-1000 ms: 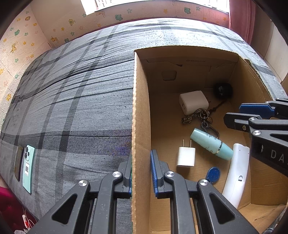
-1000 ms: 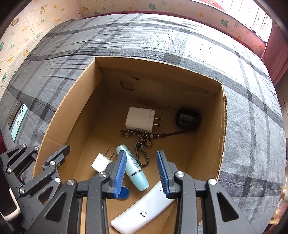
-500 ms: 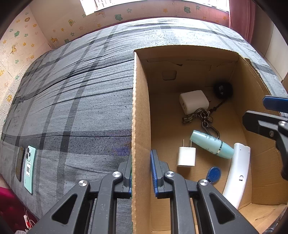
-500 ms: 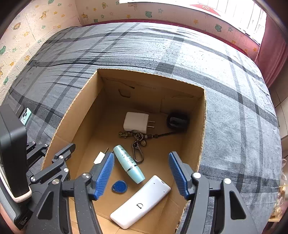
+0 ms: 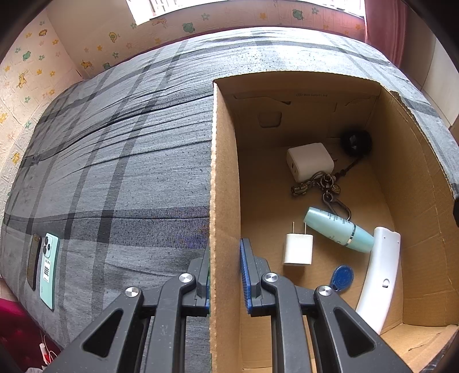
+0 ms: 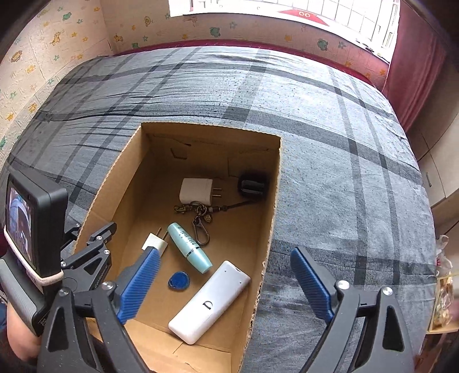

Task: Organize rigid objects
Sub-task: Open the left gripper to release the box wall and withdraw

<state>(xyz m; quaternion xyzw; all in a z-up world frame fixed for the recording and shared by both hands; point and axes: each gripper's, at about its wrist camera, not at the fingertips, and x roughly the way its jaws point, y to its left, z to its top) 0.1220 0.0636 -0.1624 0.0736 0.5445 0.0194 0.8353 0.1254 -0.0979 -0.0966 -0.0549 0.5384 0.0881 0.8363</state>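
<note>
An open cardboard box (image 6: 272, 200) stands on the bed. Inside lie a white remote (image 6: 209, 301), a teal tube (image 6: 189, 248), a blue key fob (image 6: 178, 279), a small white plug (image 6: 155, 244), a larger white charger (image 6: 196, 190), a keychain (image 6: 200, 215) and a black object (image 6: 252, 183). My left gripper (image 5: 225, 275) is shut on the box's left wall (image 5: 223, 200); it also shows in the right wrist view (image 6: 94, 244). My right gripper (image 6: 223, 287) is wide open and empty, above the box's near right part.
The bed has a grey plaid cover (image 6: 330, 129). Two phones (image 5: 43, 264) lie near its left edge. Patterned walls (image 6: 43, 43) and a window (image 6: 287, 11) stand behind, a red curtain (image 6: 416, 63) at the right.
My right gripper has risen up and back out of the box and opened wide. The left gripper has kept its grip on the box wall. The white remote lies in the box.
</note>
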